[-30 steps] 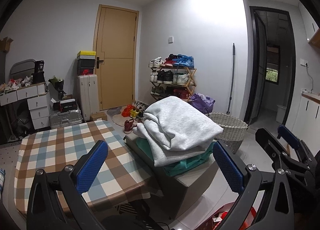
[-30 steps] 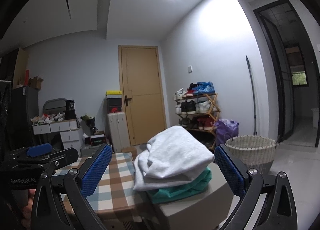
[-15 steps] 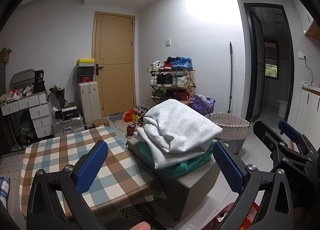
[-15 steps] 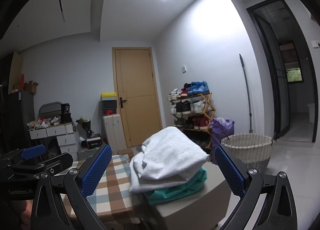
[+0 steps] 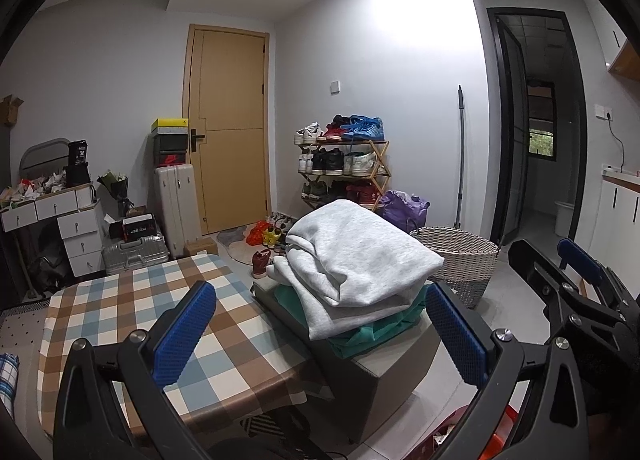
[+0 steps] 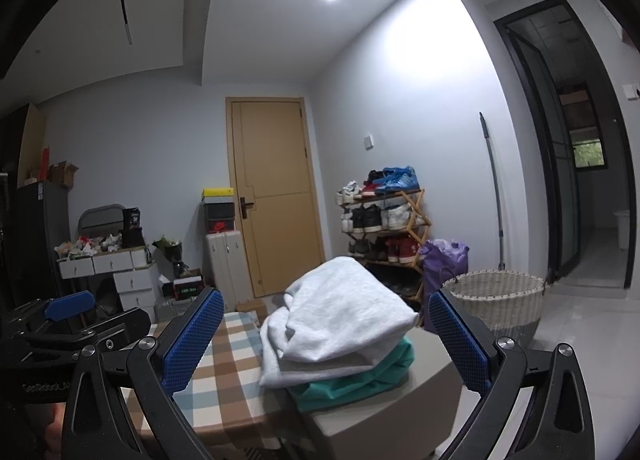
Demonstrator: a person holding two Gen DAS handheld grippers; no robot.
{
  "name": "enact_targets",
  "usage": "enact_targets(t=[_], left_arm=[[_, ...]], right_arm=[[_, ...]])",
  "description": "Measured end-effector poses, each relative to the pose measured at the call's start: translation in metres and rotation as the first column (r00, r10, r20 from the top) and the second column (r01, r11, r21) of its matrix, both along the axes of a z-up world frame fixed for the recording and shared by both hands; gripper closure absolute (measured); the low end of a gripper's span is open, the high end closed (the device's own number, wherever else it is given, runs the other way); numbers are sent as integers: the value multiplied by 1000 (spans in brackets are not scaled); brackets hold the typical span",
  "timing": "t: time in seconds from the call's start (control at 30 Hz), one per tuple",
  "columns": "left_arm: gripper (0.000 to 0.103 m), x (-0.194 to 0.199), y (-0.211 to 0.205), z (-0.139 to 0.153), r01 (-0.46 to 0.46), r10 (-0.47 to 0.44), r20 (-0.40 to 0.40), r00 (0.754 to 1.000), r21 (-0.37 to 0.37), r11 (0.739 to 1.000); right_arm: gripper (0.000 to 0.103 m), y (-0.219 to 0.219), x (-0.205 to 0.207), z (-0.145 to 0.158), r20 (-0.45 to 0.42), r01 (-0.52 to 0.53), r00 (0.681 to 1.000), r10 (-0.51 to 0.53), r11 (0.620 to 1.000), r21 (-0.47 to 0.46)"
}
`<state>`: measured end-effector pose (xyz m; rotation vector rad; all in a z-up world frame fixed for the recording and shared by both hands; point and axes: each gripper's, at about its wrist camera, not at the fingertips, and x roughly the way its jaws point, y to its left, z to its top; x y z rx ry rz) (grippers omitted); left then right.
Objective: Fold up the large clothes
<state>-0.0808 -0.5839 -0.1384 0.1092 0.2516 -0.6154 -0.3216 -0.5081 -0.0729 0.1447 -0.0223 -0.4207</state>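
Fingers of both the left gripper point(image 5: 320, 334) and right gripper point(image 6: 326, 338) stand spread wide, grasping nothing, well short of the grey sweatshirt point(image 5: 352, 256). It lies loosely bundled on a green garment point(image 5: 372, 330), both piled on a box point(image 5: 384, 374) just beside the checked counter point(image 5: 120, 308). Thick fleece like this looks soft, floppy and fairly bulky; I would pinch it at a hem or shoulder edge, one gripper each side. Beyond the box, the wicker basket point(image 5: 460, 256) seems empty, though its bottom is hidden
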Motion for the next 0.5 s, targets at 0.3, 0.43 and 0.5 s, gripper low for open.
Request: enact_targets(t=[0.3, 0.43, 0.5], left_arm=[[1, -3, -5, -2, -7, 6, 7, 1000, 11, 1000], [1, -3, -6, -2, -7, 7, 13, 1000, 10, 1000], [1, -1, -7, -3, -13, 13, 16, 1000, 9, 1000]], right_arm=[[0, -1, 1, 1, -4, 0, 1000, 0, 1000, 6], [0, -1, 1, 1, -7, 5, 1000, -5, 1000, 5], [0, -1, 1, 2, -7, 5, 1000, -5, 1000, 4]])
